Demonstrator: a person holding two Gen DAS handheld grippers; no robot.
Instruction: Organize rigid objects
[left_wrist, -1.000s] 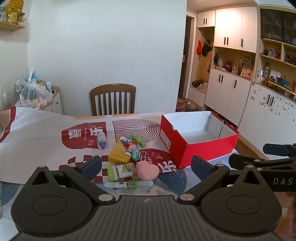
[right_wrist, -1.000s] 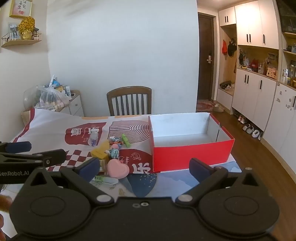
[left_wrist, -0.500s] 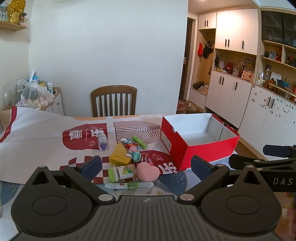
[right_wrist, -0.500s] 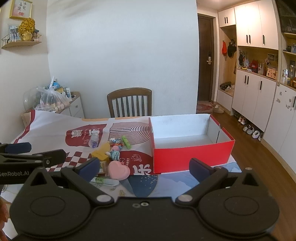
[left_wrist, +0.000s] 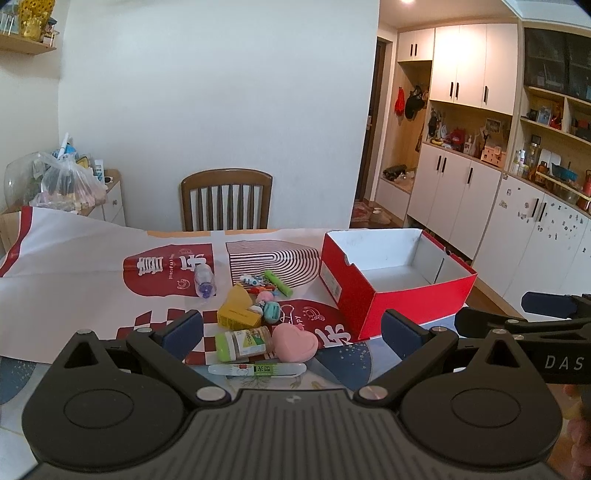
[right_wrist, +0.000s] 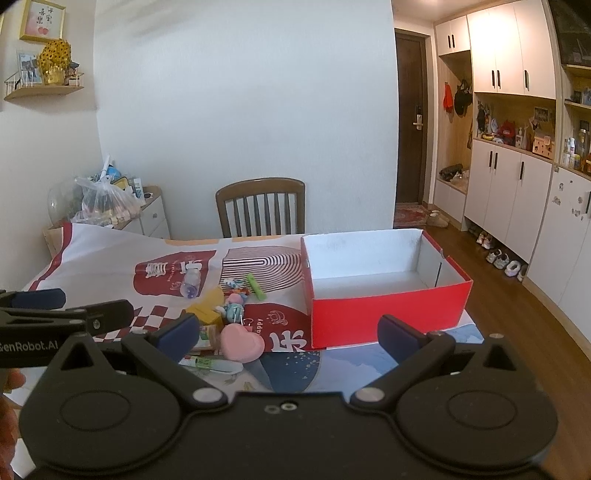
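Note:
A pile of small items lies on the patterned cloth: a pink heart case (left_wrist: 294, 342) (right_wrist: 242, 341), a green-capped jar (left_wrist: 243, 344), a yellow box (left_wrist: 236, 314), a white tube (left_wrist: 257, 369) (right_wrist: 212, 363), a small clear bottle (left_wrist: 204, 280) (right_wrist: 191, 282) and a green marker (left_wrist: 277, 282) (right_wrist: 256, 286). To their right stands an empty red box (left_wrist: 397, 314) (right_wrist: 384, 314) with a white inside. My left gripper (left_wrist: 291, 330) is open, held above the near table edge in front of the pile. My right gripper (right_wrist: 286, 334) is open too, facing the red box.
A wooden chair (left_wrist: 226, 199) (right_wrist: 260, 206) stands behind the table. A side cabinet with a plastic bag (left_wrist: 70, 184) sits at the far left. White cupboards (left_wrist: 461, 192) line the right wall. Wooden floor (right_wrist: 517, 306) lies beyond the table's right edge.
Both views have tilted upward slightly, so the table and items sit a little lower in frame. Both grippers stay open and nothing on the table has moved.

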